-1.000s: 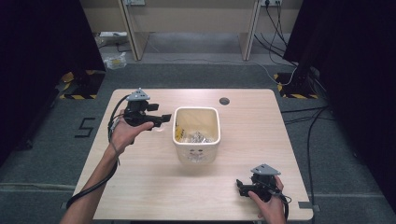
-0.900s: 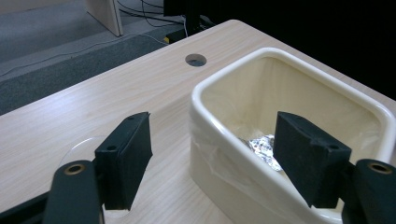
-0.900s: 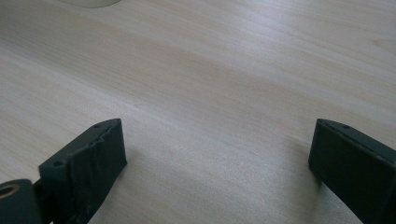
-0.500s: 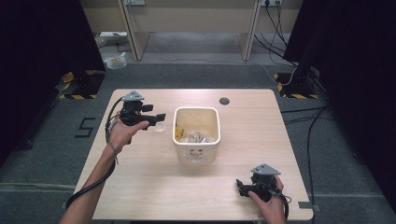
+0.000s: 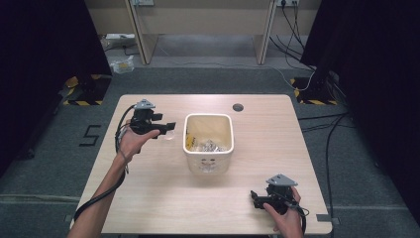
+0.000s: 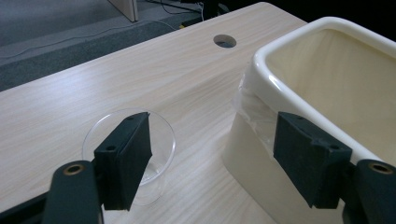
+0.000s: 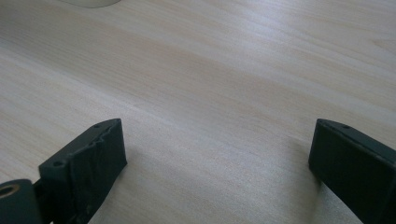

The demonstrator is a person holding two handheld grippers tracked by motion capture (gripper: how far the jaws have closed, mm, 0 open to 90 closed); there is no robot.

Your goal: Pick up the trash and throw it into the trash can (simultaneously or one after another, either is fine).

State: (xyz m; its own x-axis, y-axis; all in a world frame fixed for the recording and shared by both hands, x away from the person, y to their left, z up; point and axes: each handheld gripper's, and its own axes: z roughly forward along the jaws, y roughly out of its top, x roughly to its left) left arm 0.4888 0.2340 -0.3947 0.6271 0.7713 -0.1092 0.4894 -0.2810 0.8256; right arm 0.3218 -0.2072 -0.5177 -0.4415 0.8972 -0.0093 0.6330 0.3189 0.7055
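Observation:
A cream bin (image 5: 208,143) lined with clear plastic stands in the middle of the table and holds crumpled wrappers. A clear plastic cup (image 6: 154,140) stands on the wood just left of the bin (image 6: 299,88); in the high view the cup (image 5: 170,135) shows next to the left gripper's tips. My left gripper (image 5: 166,128) is open, its jaws wide apart, one in front of the cup and the other against the bin's side. My right gripper (image 5: 254,197) rests open near the front right edge, nothing between its jaws (image 7: 215,163).
A round cable hole (image 5: 237,107) sits in the table's far side. Cables trail from both grippers. Bare wood lies between the bin and the right gripper. Beyond the table are a grey floor and dark curtains.
My left gripper has drawn back to the left, away from the bin's rim. The right gripper has not moved.

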